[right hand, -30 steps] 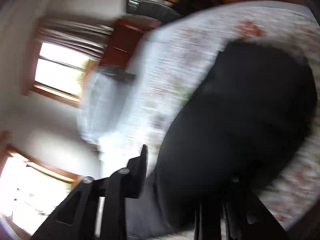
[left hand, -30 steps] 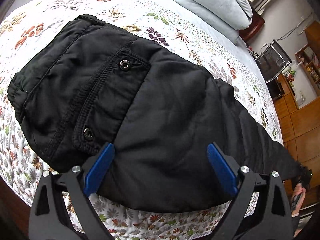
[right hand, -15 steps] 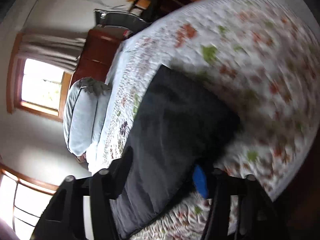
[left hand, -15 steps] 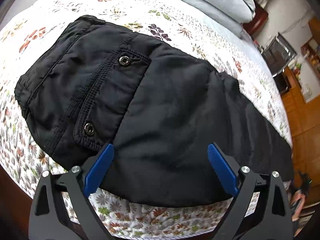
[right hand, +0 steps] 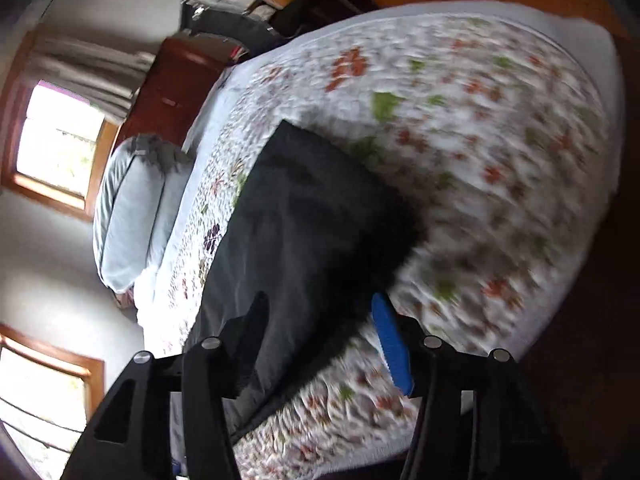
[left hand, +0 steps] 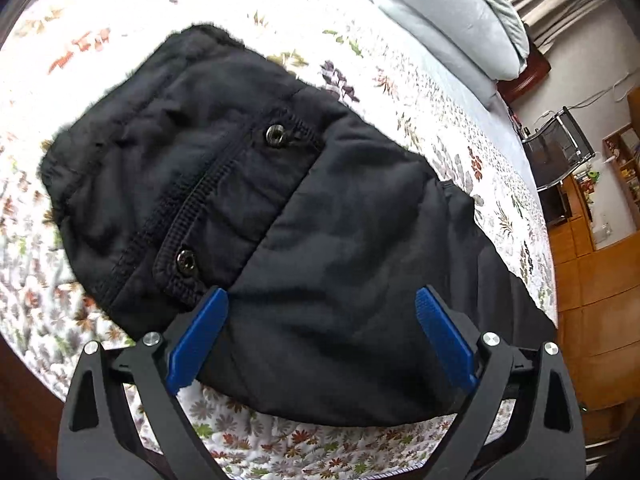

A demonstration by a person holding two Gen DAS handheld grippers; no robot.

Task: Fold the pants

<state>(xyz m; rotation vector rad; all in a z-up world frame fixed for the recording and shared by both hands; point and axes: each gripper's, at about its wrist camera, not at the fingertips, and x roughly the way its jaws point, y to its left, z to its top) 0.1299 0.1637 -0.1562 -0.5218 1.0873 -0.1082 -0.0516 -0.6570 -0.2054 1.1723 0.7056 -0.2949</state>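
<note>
Black pants (left hand: 312, 216) lie flat on a floral bedspread (left hand: 360, 68), waistband at the upper left, a flap pocket with two snaps facing up, legs running off to the lower right. My left gripper (left hand: 320, 320) is open, its blue pads (left hand: 196, 344) spread over the near edge of the seat, holding nothing. In the right wrist view the pant leg (right hand: 304, 232) lies along the bed. My right gripper (right hand: 320, 328) is open above the leg's near edge, empty; the view is blurred.
Pale blue pillows (left hand: 448, 12) lie at the head of the bed and show in the right wrist view (right hand: 128, 208). A wooden nightstand (right hand: 176, 92), a black chair (left hand: 560, 152) and wooden cabinets (left hand: 592, 272) stand beyond the bed. Bed edge is close below both grippers.
My right gripper has swung fast across the bed and now points along the pant leg. My left gripper has shifted slightly over the seat and stays open.
</note>
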